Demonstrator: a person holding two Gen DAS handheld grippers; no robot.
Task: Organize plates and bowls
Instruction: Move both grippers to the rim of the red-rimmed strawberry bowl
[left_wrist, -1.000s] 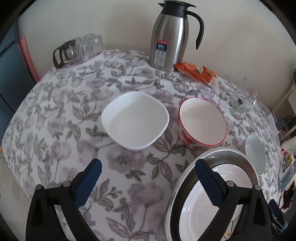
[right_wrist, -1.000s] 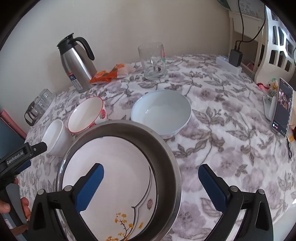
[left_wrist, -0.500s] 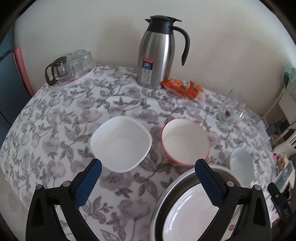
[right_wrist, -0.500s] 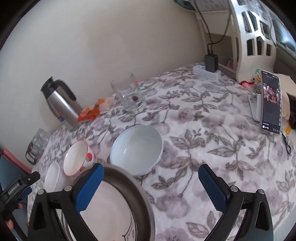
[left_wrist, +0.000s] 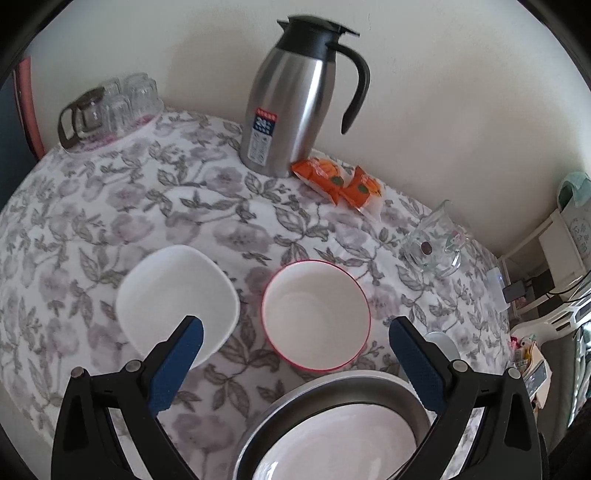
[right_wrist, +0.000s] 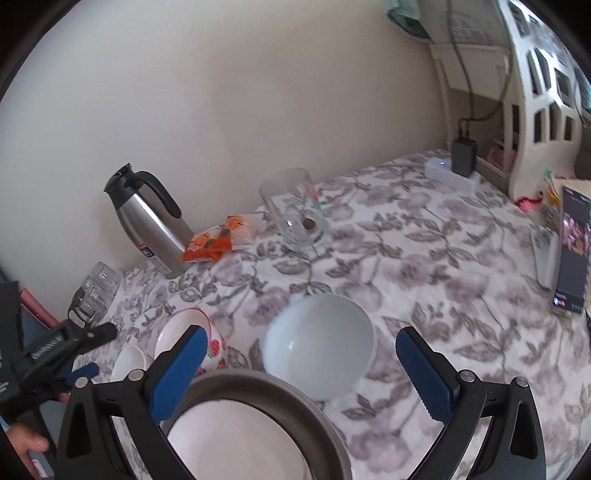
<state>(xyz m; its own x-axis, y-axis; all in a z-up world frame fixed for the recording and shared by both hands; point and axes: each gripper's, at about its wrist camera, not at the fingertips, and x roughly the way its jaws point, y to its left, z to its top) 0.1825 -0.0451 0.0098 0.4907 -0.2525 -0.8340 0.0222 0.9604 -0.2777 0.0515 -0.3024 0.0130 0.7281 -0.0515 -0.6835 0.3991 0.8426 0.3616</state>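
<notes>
Both the left gripper (left_wrist: 295, 345) and right gripper (right_wrist: 301, 356) hang spread wide and empty above the steel basin (left_wrist: 332, 387), a white plate (left_wrist: 332, 450) inside it. Beyond the basin's rim sit the red-rimmed bowl (left_wrist: 316, 314), square white bowl (left_wrist: 177, 299) and pale blue bowl (right_wrist: 319, 350), bare tablecloth (right_wrist: 443, 280) past them. Since a second ago both grippers have drawn back from the basin.

Both grippers have pulled back and tilted up from the steel-rimmed white plate (left_wrist: 343, 439), now at 6 o'clock.
</notes>
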